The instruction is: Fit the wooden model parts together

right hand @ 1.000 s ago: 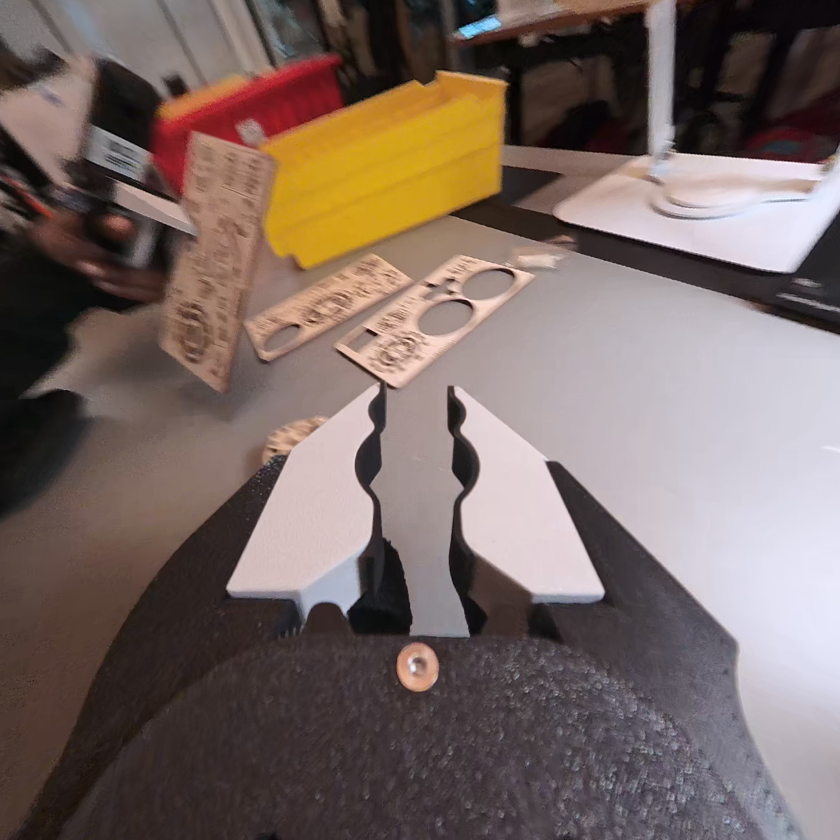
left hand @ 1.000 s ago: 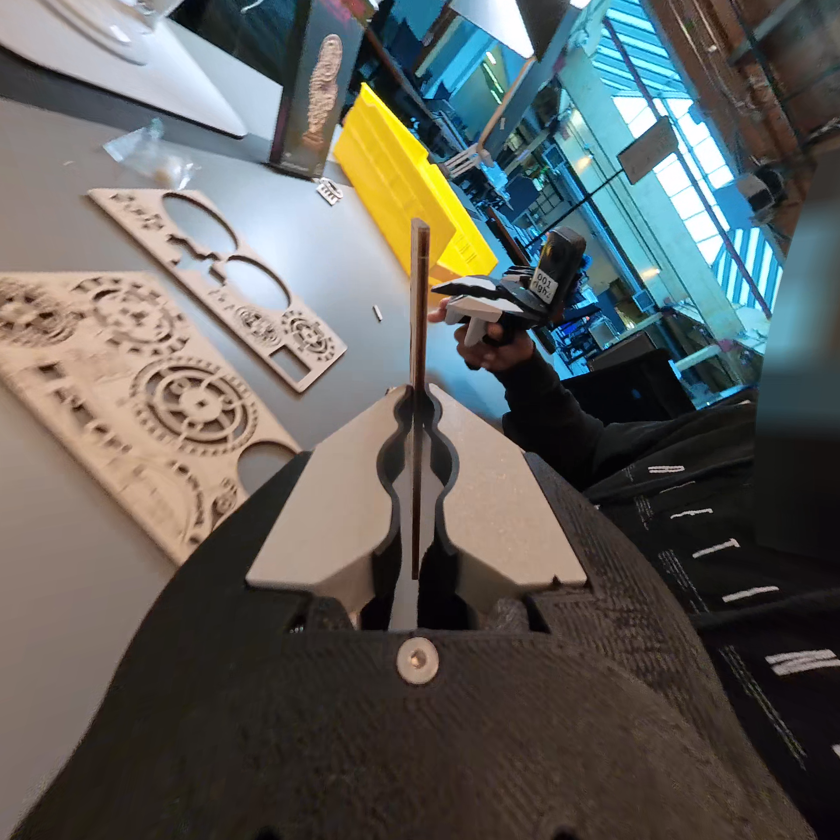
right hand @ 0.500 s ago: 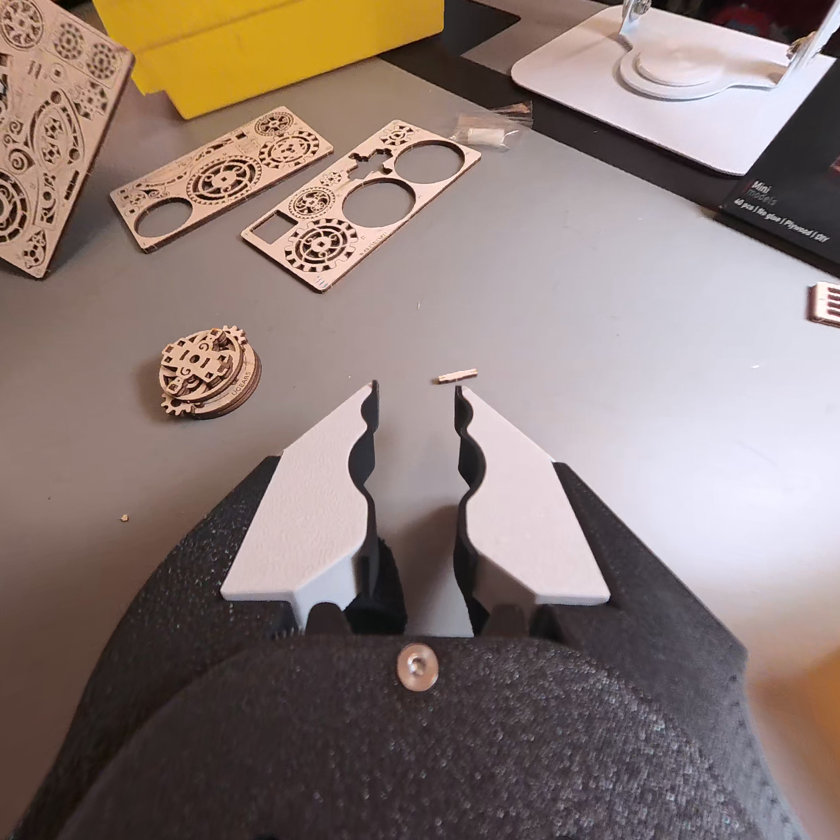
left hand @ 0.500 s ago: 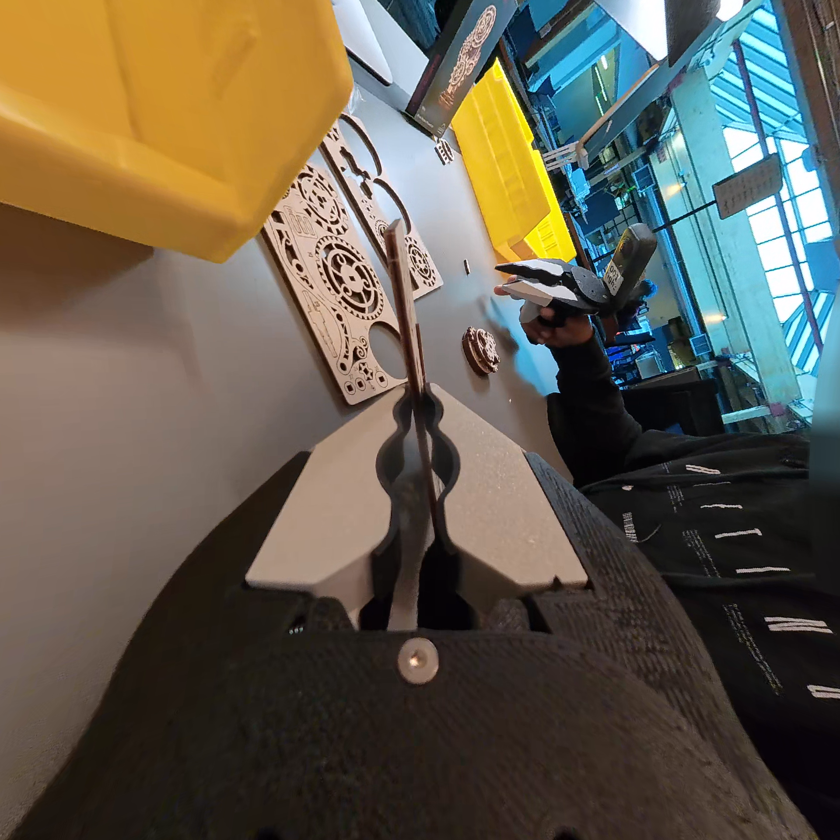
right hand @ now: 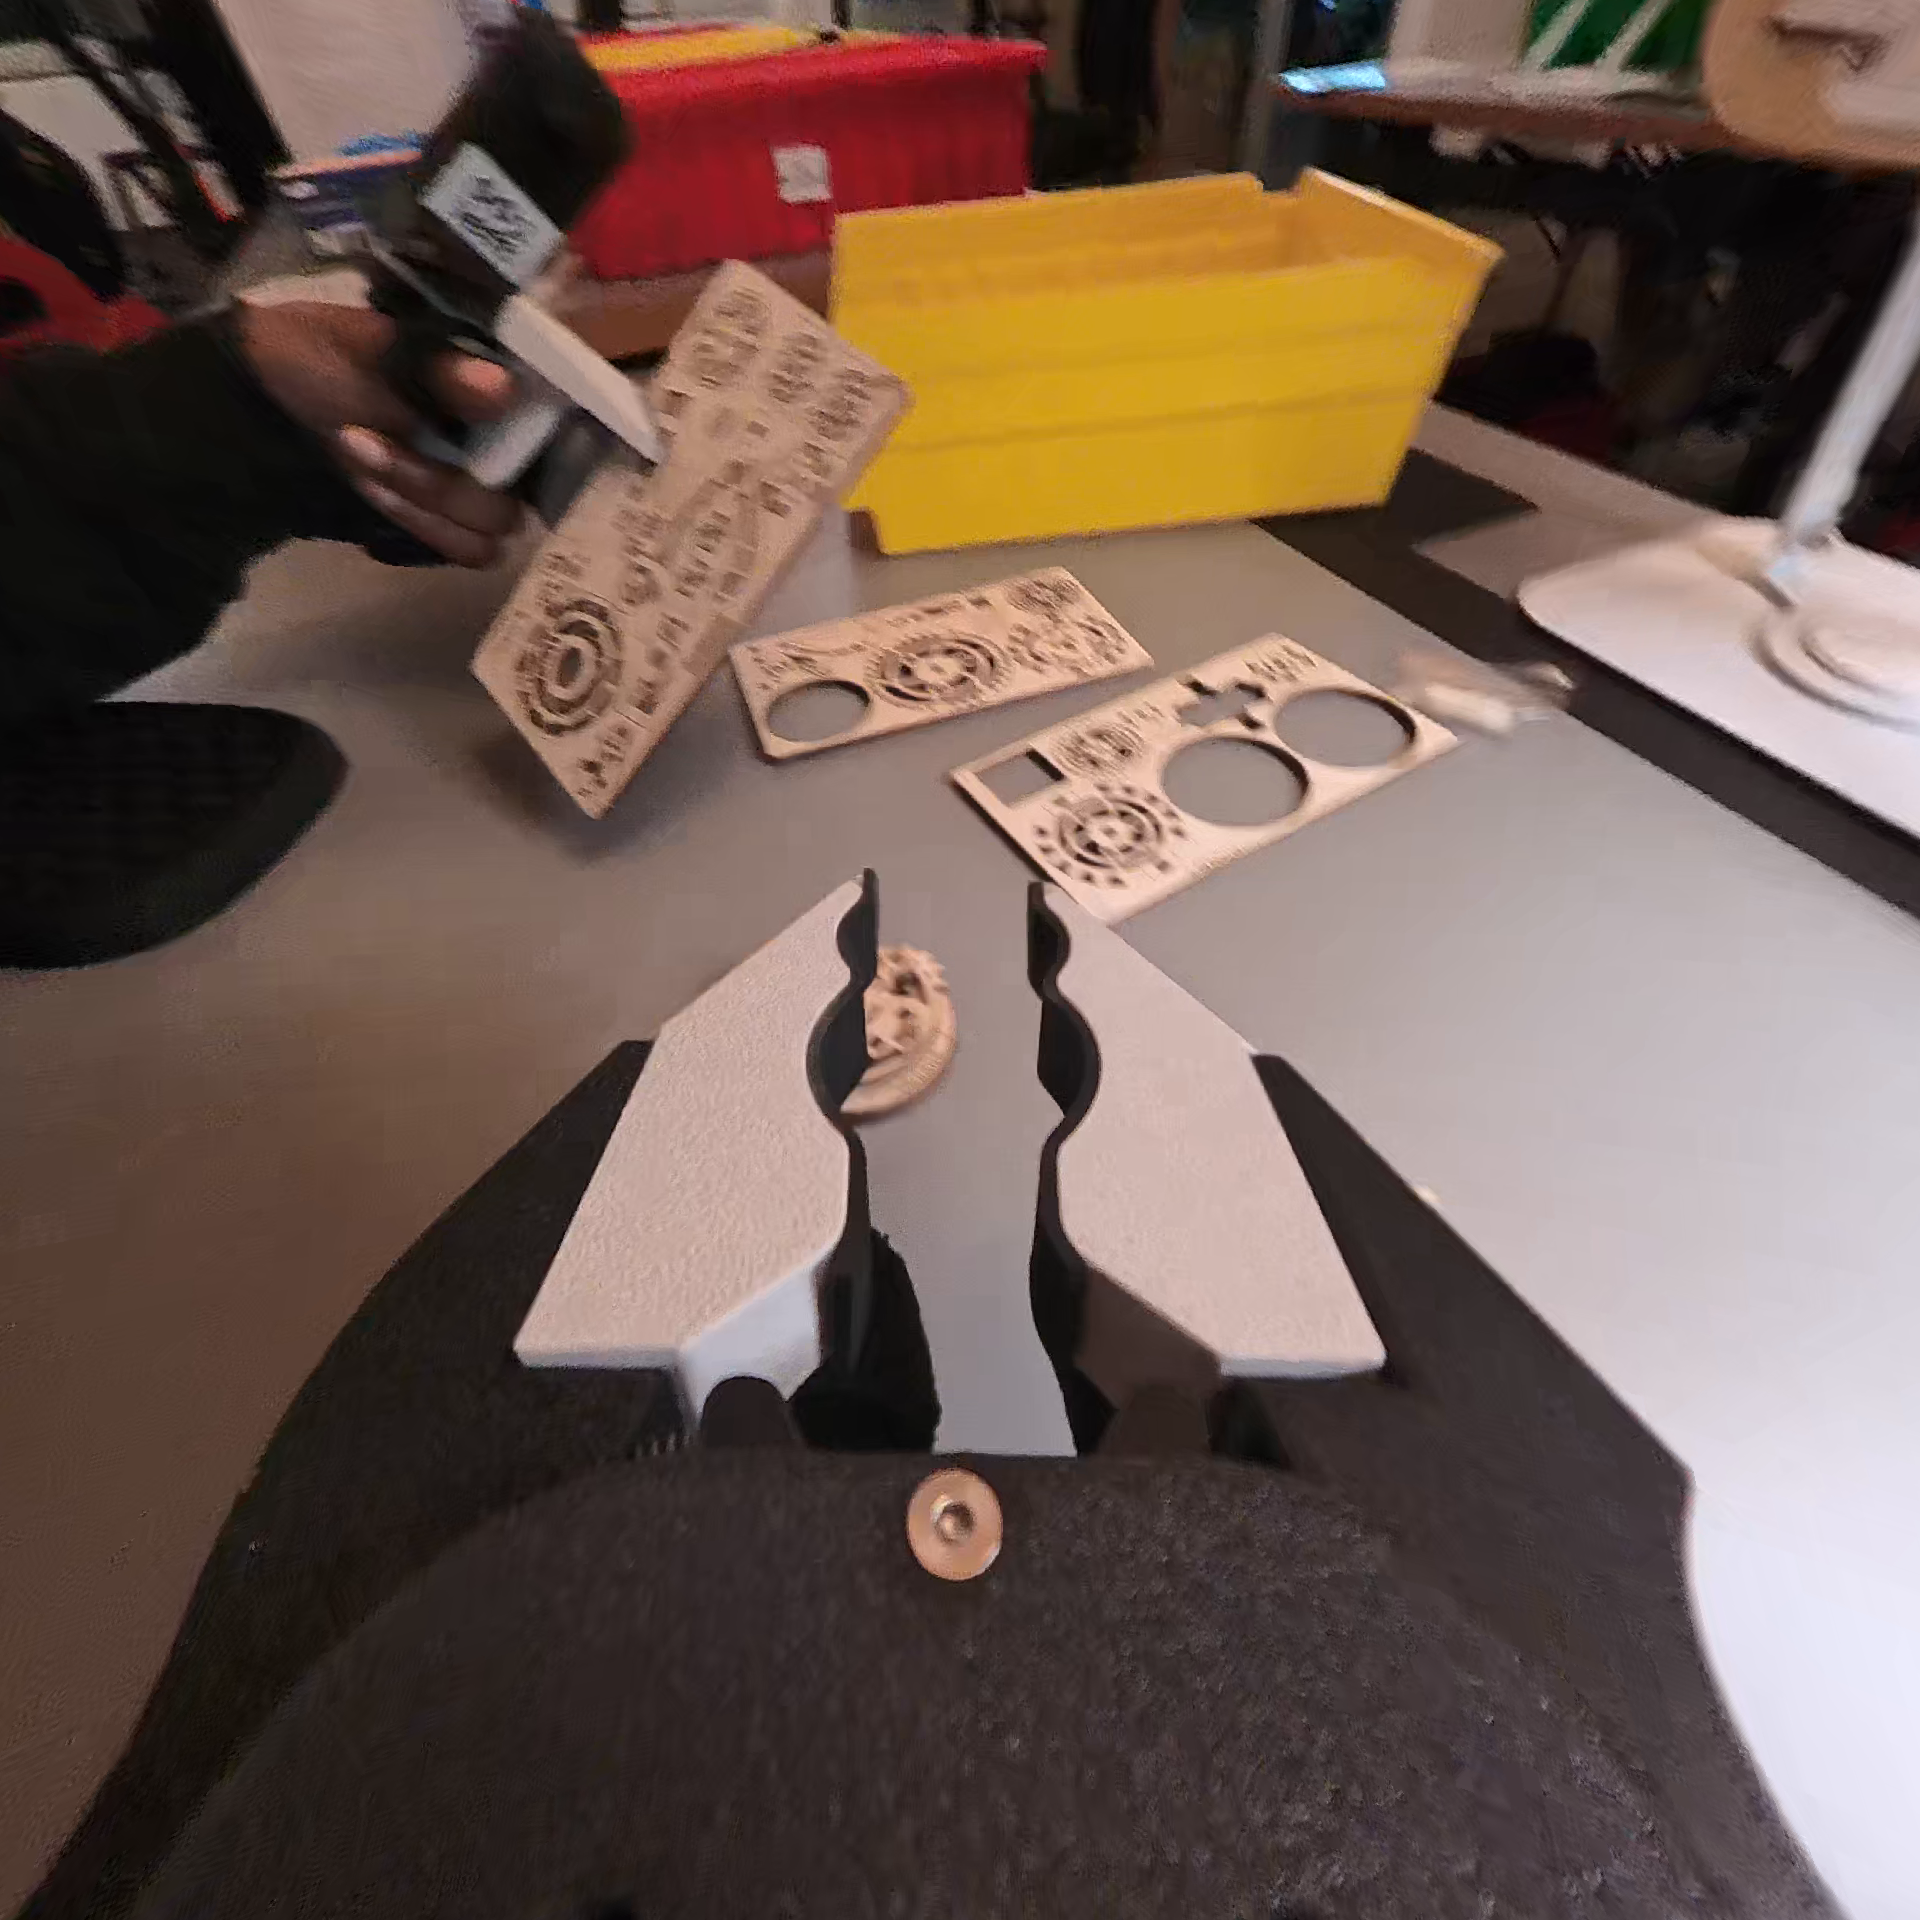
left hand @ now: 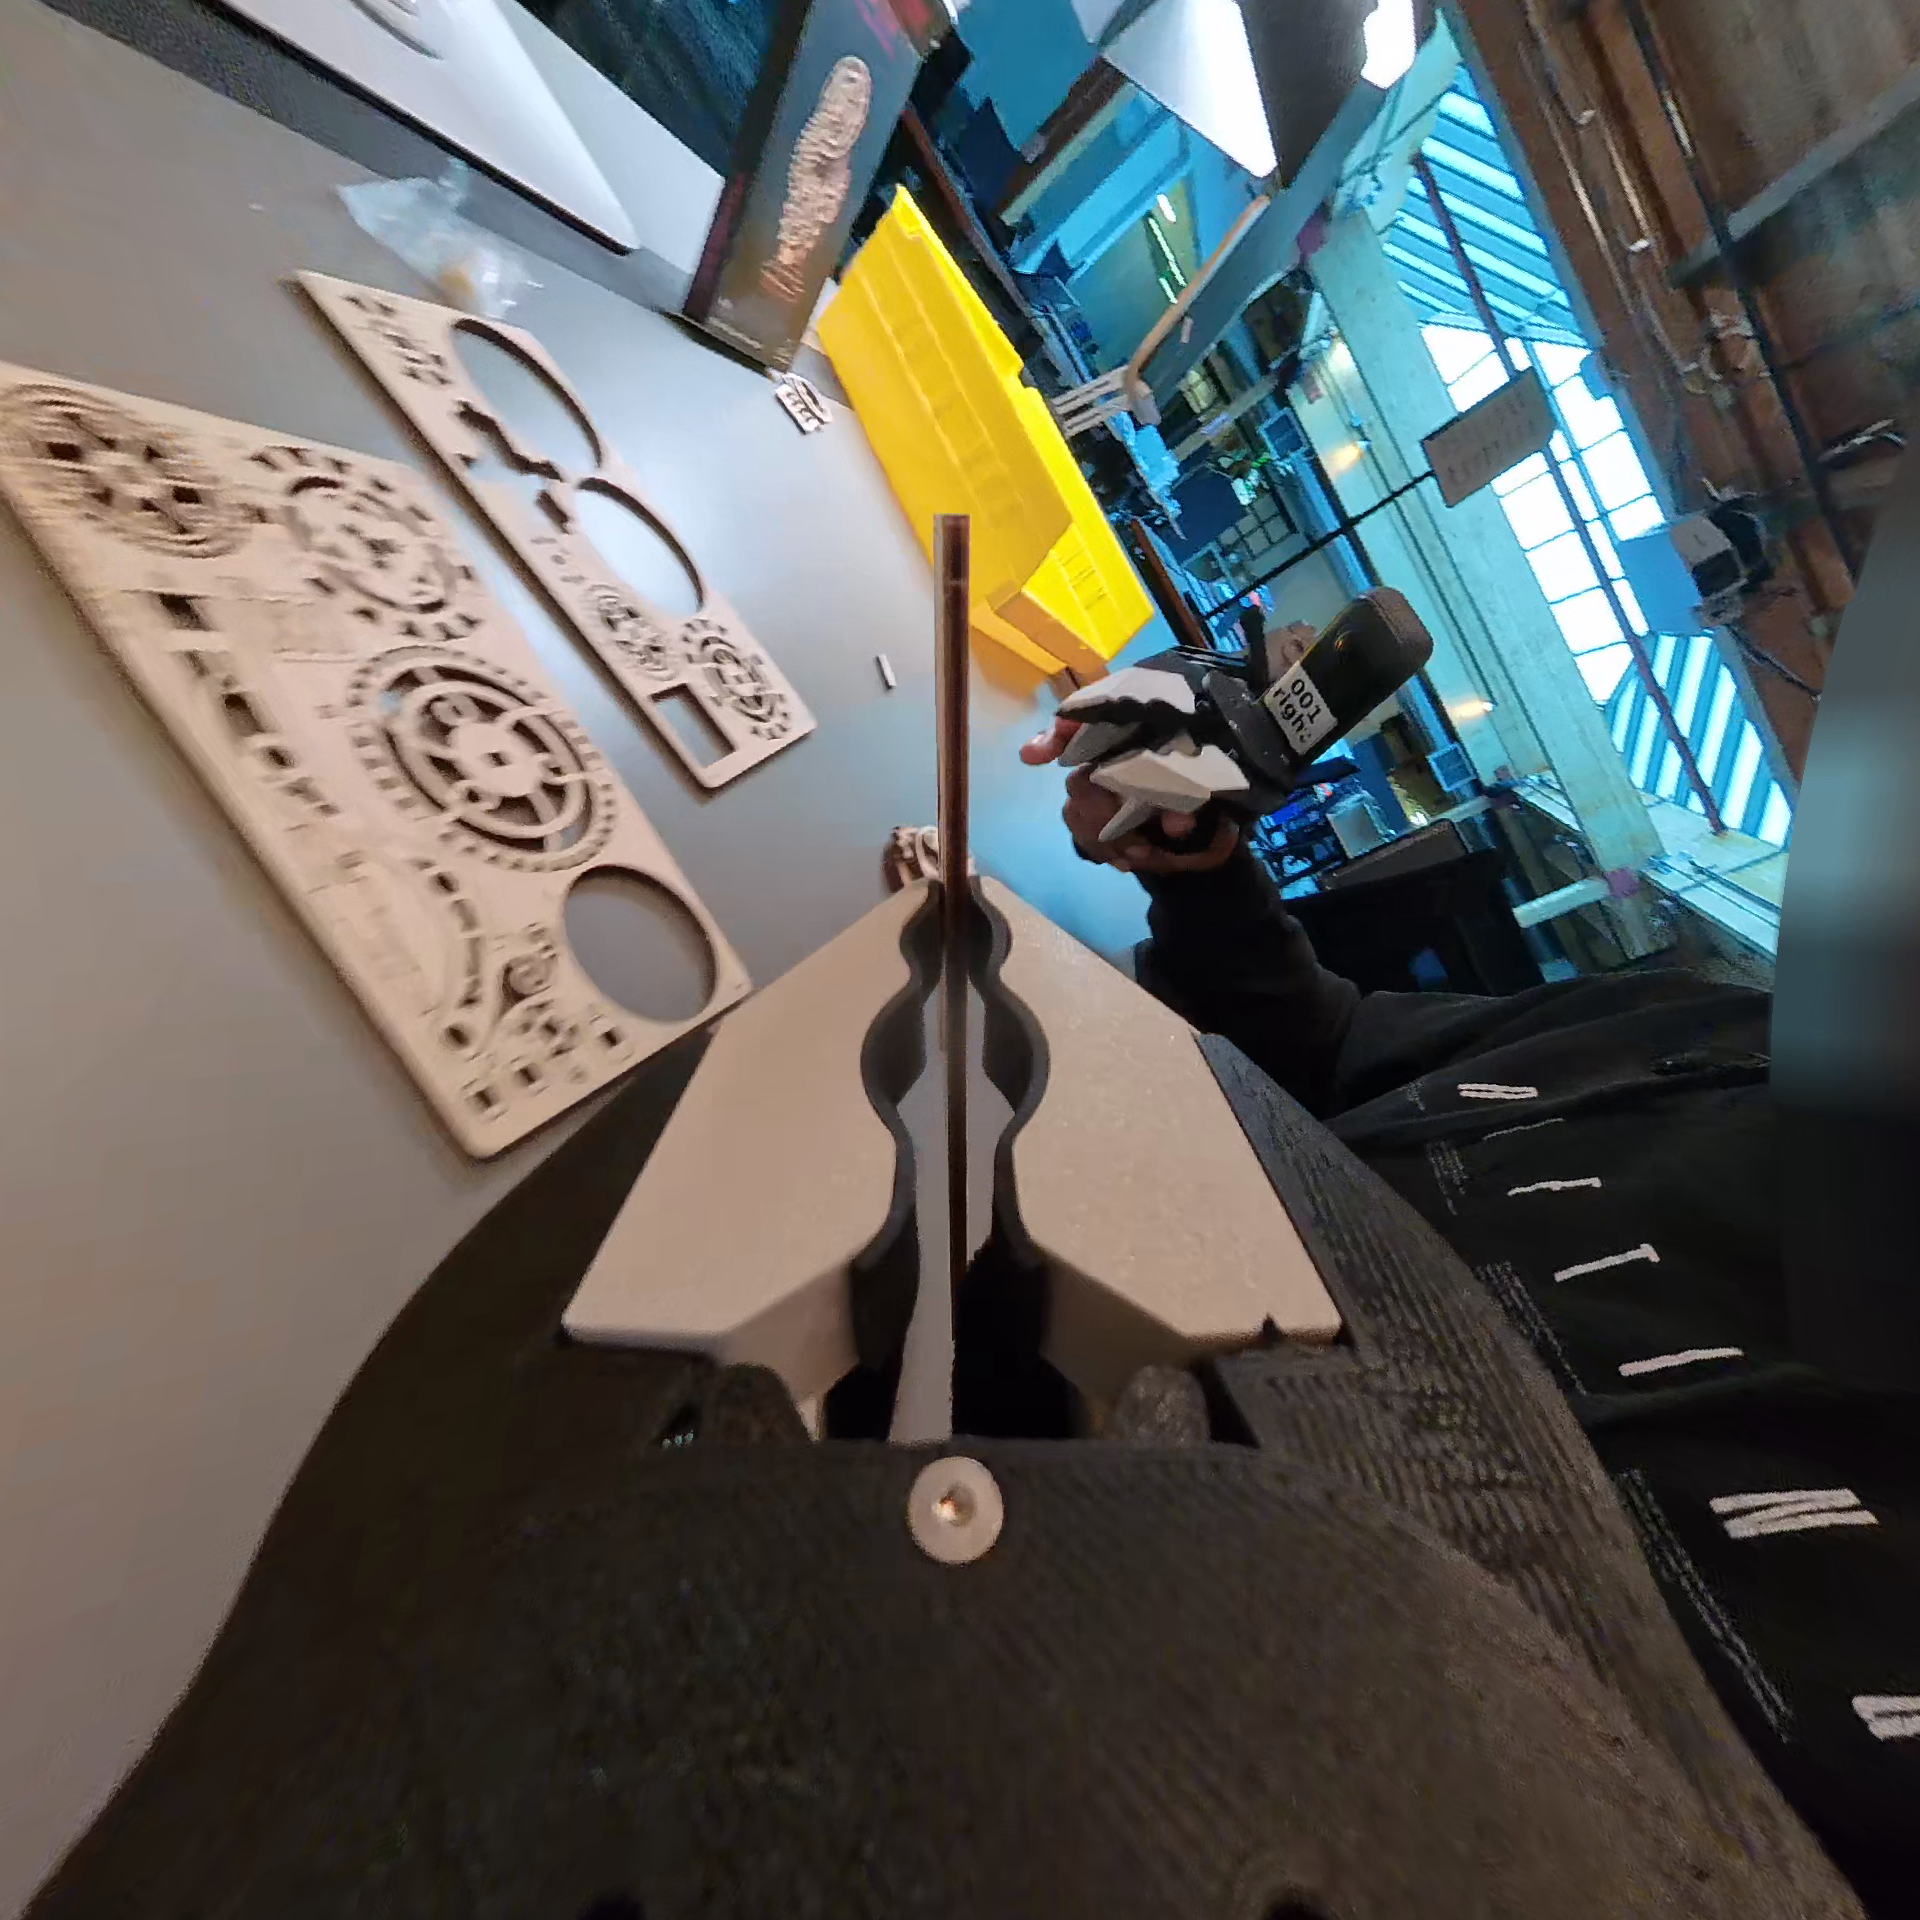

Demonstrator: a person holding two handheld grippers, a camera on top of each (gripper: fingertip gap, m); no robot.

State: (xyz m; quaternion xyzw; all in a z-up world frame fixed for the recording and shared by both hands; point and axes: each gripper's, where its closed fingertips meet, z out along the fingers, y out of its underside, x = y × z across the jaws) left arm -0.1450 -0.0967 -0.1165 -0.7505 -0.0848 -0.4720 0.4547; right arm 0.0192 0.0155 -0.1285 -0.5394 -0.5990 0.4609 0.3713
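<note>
Gripping a plywood parts sheet [right hand: 686,551] on edge, upper left of frame, the left gripper [left hand: 951,904] is clamped tight. Lower centre, the right gripper [right hand: 951,904] gapes empty above the gear assembly [right hand: 904,1039]. Best move, I'd say: steady the sheet, pinch one part squarely.

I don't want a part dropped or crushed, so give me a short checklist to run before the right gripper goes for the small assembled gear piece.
1. Left gripper shut on the wooden sheet: ok.
2. Held sheet off the table: ok, tilted in the air.
3. Right gripper open and empty: ok.
4. Gear piece between the right fingers: not ok, it lies toward the left finger, partly hidden.
5. Two flat sheets, near and far, clear of the gear piece: ok.
6. Gear piece fully seated together: cannot tell.
</note>
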